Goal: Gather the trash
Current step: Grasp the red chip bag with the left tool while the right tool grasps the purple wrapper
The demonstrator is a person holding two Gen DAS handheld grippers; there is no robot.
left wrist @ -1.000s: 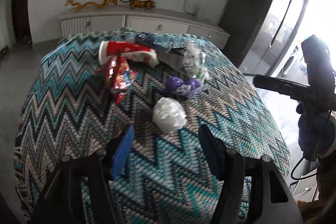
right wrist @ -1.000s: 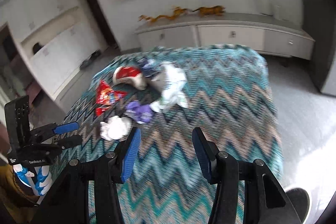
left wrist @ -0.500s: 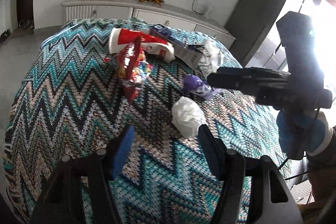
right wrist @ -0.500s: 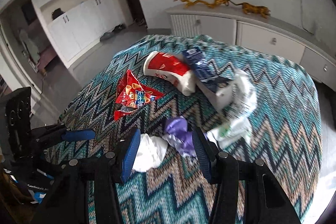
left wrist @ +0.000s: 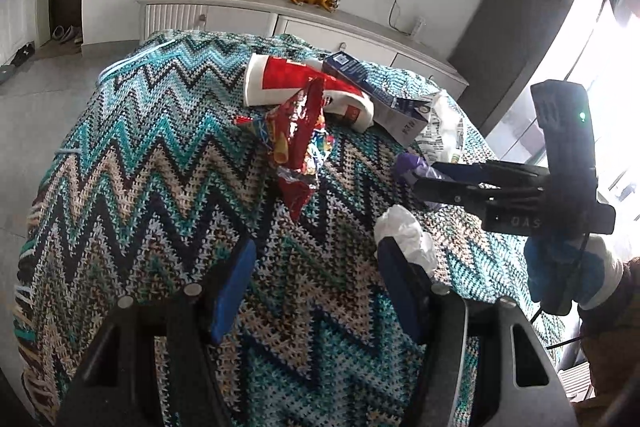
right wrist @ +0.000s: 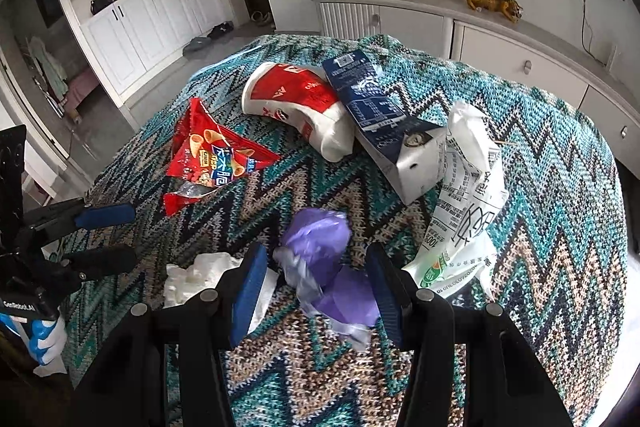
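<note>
Trash lies on a zigzag-patterned cloth (right wrist: 560, 187): a red snack bag (right wrist: 208, 155), a red and white cup (right wrist: 296, 99), a dark blue carton (right wrist: 380, 115), a printed white plastic bag (right wrist: 468, 195), crumpled purple plastic (right wrist: 324, 259) and a white tissue wad (right wrist: 196, 275). My right gripper (right wrist: 316, 287) is open, its fingers on either side of the purple plastic. My left gripper (left wrist: 316, 287) is open and empty above the cloth, with the tissue wad (left wrist: 404, 231) by its right finger. The snack bag (left wrist: 300, 147) lies ahead of it.
A white sideboard (right wrist: 480, 39) with golden dragon and tiger figures (right wrist: 496, 3) stands behind the table. White cupboards (right wrist: 140, 19) line the far left wall. A dark screen hangs on the wall. The table edge drops off on all sides.
My right gripper has moved forward and down over the table until the purple plastic sits between its open fingers. My left gripper has shifted left, so the tissue wad now lies by its right finger.
</note>
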